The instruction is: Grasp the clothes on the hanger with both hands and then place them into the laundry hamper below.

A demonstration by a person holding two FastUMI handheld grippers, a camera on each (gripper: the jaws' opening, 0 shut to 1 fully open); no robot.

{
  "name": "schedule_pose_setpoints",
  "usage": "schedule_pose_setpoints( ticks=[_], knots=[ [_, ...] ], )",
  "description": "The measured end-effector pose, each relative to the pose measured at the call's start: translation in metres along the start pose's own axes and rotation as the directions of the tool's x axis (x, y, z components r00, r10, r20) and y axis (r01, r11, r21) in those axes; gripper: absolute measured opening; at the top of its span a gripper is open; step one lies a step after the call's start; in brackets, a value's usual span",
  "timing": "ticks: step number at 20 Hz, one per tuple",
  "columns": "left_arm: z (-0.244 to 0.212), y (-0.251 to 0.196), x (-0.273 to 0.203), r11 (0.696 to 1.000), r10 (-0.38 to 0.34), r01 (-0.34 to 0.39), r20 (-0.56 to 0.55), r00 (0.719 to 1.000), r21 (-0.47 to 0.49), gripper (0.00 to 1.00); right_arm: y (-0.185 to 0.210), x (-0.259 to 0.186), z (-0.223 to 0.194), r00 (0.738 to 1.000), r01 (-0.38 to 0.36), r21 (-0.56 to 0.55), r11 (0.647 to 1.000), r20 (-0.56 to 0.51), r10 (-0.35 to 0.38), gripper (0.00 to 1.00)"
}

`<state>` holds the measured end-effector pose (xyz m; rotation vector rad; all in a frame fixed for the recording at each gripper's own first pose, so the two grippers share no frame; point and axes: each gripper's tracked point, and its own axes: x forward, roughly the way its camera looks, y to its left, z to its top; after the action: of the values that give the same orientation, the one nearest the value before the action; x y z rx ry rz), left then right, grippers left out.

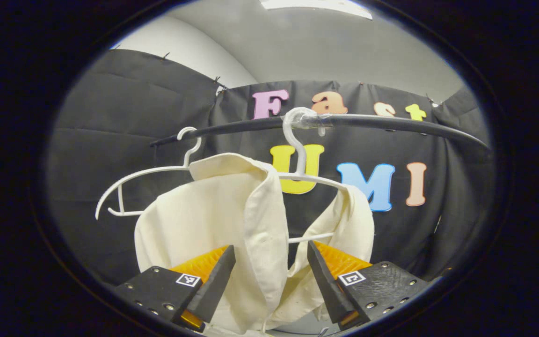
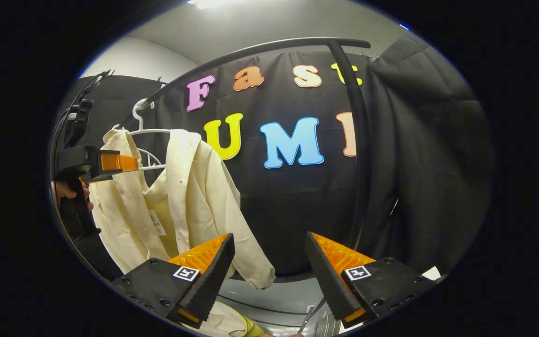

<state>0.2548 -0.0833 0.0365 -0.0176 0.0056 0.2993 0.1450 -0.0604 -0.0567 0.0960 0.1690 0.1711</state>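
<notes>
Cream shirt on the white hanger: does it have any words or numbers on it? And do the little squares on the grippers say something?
Cream cloth shirt: no words or numbers show on the cloth.
Small white tag inside the shirt: too small to read.
Square black-and-white markers on the left gripper and the right gripper: coded patterns, not words.
</notes>
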Motion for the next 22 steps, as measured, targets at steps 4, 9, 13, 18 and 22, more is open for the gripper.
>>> schedule_pose_setpoints(
  ticks=[4,9,13,18,22],
  knots=[
    [0.000,0.008,0.017,0.992,0.124,-0.124,-0.023,0.992,-0.008,0.88,0.001,0.012,-0.015,0.998,-0.039,0.007,0.999,-0.043,0.040,0.96],
    [-0.006,0.021,0.021,0.983,0.185,-0.184,-0.041,0.982,0.028,0.30,0.017,0.019,-0.032,0.989,-0.123,-0.006,0.992,-0.084,0.122,0.96],
    [-0.006,0.017,0.017,0.986,0.156,-0.154,-0.030,0.987,0.068,0.05,0.065,0.046,-0.018,0.959,-0.266,0.028,0.964,-0.092,0.267,0.93],
    [-0.003,0.013,-0.001,0.993,0.095,-0.092,-0.030,0.995,0.069,0.01,0.131,0.075,0.038,0.909,-0.417,0.012,0.909,0.006,0.417,0.97],
    [0.002,0.019,-0.010,0.998,0.059,-0.058,-0.033,0.998,0.020,0.01,0.167,0.088,0.074,0.886,-0.459,0.016,0.888,0.083,0.456,0.97]
  ],
)
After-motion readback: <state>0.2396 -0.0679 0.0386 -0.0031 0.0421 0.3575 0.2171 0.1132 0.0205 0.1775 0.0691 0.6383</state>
